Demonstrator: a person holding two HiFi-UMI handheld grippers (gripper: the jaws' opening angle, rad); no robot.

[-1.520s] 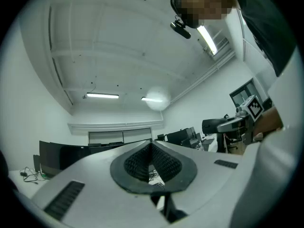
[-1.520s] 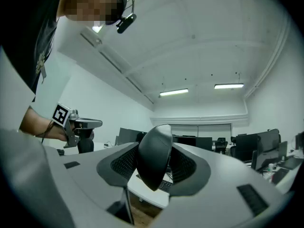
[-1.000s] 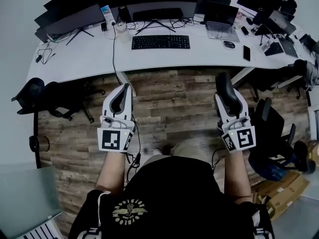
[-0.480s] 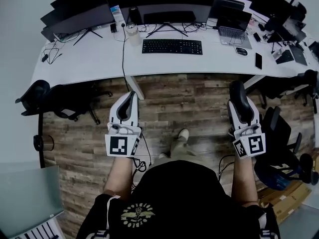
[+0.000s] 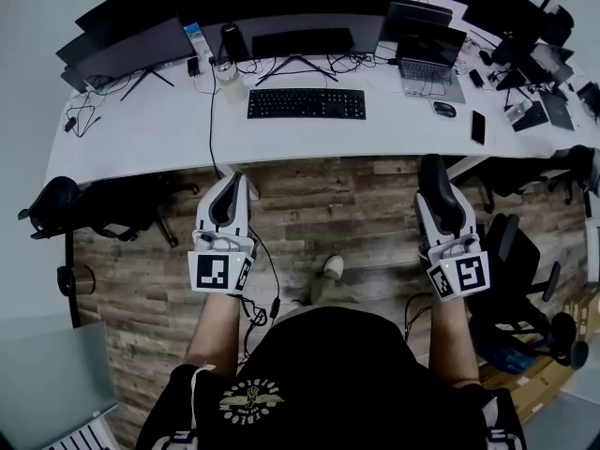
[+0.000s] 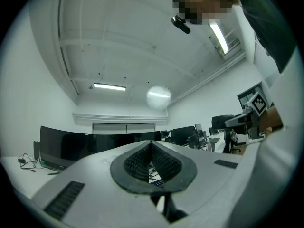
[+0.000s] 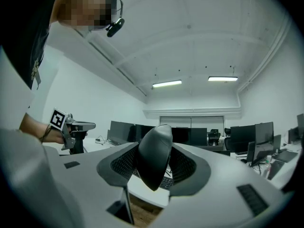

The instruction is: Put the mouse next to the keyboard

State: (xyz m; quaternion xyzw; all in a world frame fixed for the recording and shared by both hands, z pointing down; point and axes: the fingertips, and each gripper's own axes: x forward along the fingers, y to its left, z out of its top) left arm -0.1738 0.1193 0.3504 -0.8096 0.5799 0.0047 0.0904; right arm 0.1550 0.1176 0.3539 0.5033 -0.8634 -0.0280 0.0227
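- A clear, jar-like container (image 5: 225, 67) stood on the white curved desk (image 5: 159, 125) left of the keyboard; its contents could not be made out.
- The cube on each gripper carried square black-and-white markers (image 5: 215, 272). The pale emblem on the person's black shirt (image 5: 249, 400) was too small to read.
- The right gripper (image 5: 433, 169) had its ribbed dark pads clamped on a smooth, rounded black mouse (image 7: 154, 156), held on edge above the brown wood-plank floor (image 5: 328, 204), short of the desk.
- The left gripper (image 6: 152, 160) had its jaws drawn together with nothing between them; its white shell ended in the same dark ribbed padding.
- The flat black rectangular keyboard (image 5: 307, 103) lay on the desk in front of a wide dark monitor (image 5: 300, 17), well apart from the held mouse.
- An open grey laptop (image 5: 427, 64), a small dark second mouse (image 5: 444, 109) and a black slab phone (image 5: 477, 127) lay further right on the desk.
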